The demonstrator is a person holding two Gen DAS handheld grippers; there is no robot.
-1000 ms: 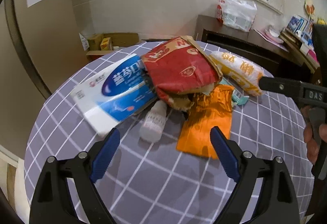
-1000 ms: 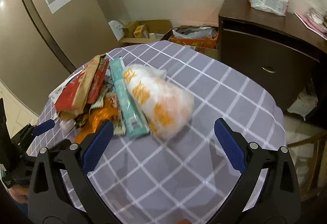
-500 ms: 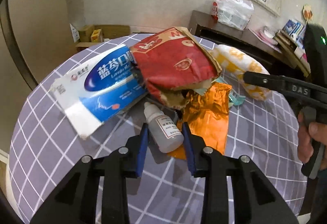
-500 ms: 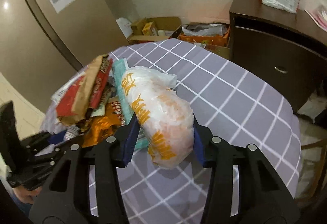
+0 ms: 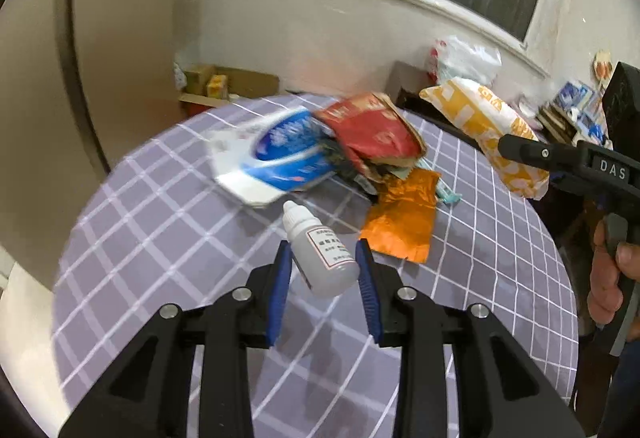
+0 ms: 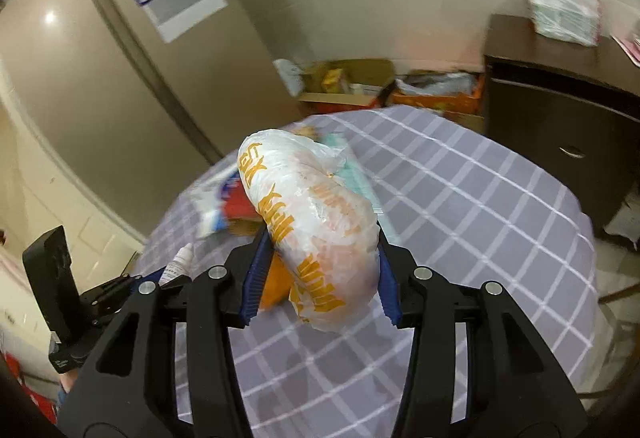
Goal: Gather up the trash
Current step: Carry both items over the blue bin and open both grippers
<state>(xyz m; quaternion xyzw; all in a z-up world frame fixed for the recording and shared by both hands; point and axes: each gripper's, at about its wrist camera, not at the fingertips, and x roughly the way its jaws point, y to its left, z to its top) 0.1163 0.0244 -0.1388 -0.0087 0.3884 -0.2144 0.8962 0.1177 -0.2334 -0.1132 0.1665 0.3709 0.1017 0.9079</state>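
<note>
Small white dropper bottle [image 5: 320, 252]: translucent plastic, conical cap, printed label with a red border. It sits tilted, cap pointing away, pinched between the blue pads of the left claw [image 5: 322, 270] and appears clear of the table [image 5: 168, 238].

White plastic bag with orange print [image 6: 316, 234]: stuffed, rounded, crinkly film. Right claw [image 6: 320, 274] is pressed onto its lower half, pads denting the sides; most of the bag bulges out ahead of the grip. In the left view the same bag [image 5: 480, 126] hangs above the far right side of the table.

Remaining pile, middle of the table: blue-and-white toothpaste box [image 5: 276, 158], red paper bag [image 5: 372, 134] lying partly over it, orange foil wrapper [image 5: 404, 218] nearest the left claw, a teal strip [image 5: 448, 194] poking out beside it. Grey checked cloth covers the table.

Judgement on the step: both items look lifted, so carry-off to a bin comes next; no bin is visible.
- Bottle is smooth and tilted; keep the squeeze steady and avoid fast swings, or it may rotate out.
- Bag is soft and held off-centre; carry it level and keep the hanging end clear of the pile.
- Keep the two claws well apart while moving.
</note>
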